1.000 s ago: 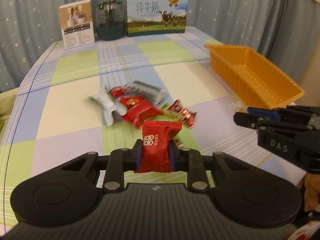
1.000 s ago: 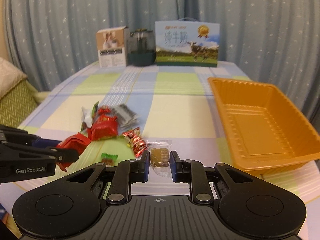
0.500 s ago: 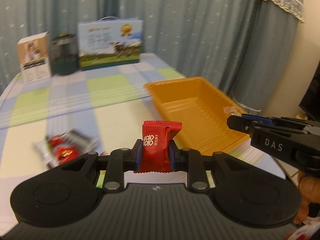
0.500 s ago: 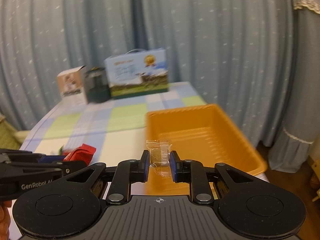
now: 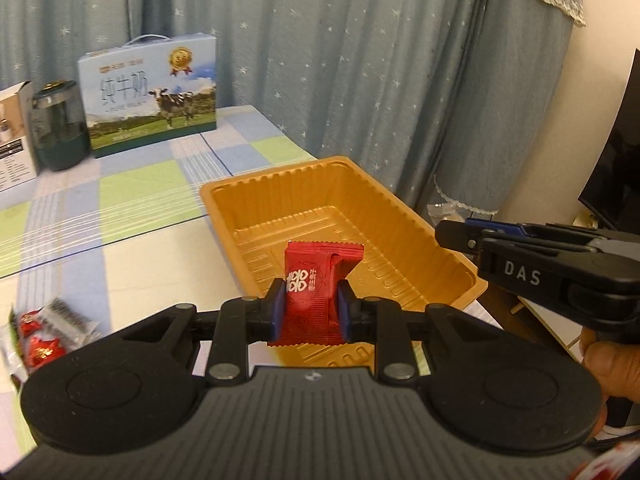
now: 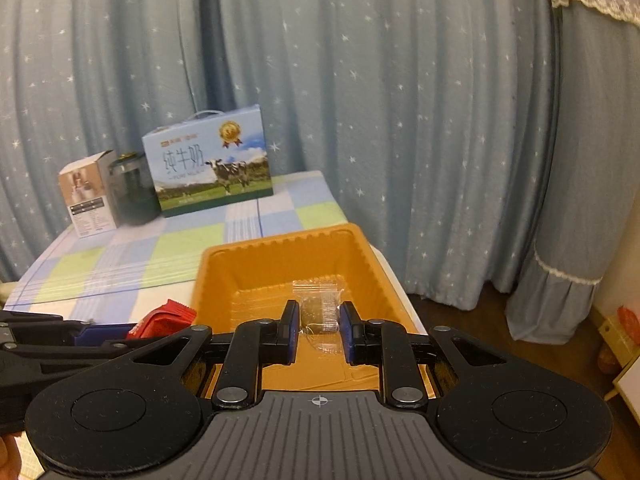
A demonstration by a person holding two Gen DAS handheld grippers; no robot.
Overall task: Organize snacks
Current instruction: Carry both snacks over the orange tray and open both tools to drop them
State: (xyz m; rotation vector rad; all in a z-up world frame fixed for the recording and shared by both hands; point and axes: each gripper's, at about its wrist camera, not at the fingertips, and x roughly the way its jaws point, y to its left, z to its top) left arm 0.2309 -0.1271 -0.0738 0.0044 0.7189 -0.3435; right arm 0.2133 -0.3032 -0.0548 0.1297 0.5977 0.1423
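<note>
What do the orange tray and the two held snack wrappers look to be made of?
Orange tray: likely thin moulded plastic, going by its ribbed walls, ridged floor and slight sheen.
Red snack packet in the left gripper: looks like matte printed film, with crimped end seams.
Clear snack wrapper in the right gripper: transparent plastic film; a dark piece shows through.

Left gripper (image 5: 311, 309) clamps a red snack packet (image 5: 316, 292) over the near end of the orange tray (image 5: 404, 216); right gripper (image 5: 452, 234) hovers at the tray's right rim.

Warm dim light, fisheye-bent soft edges
</note>
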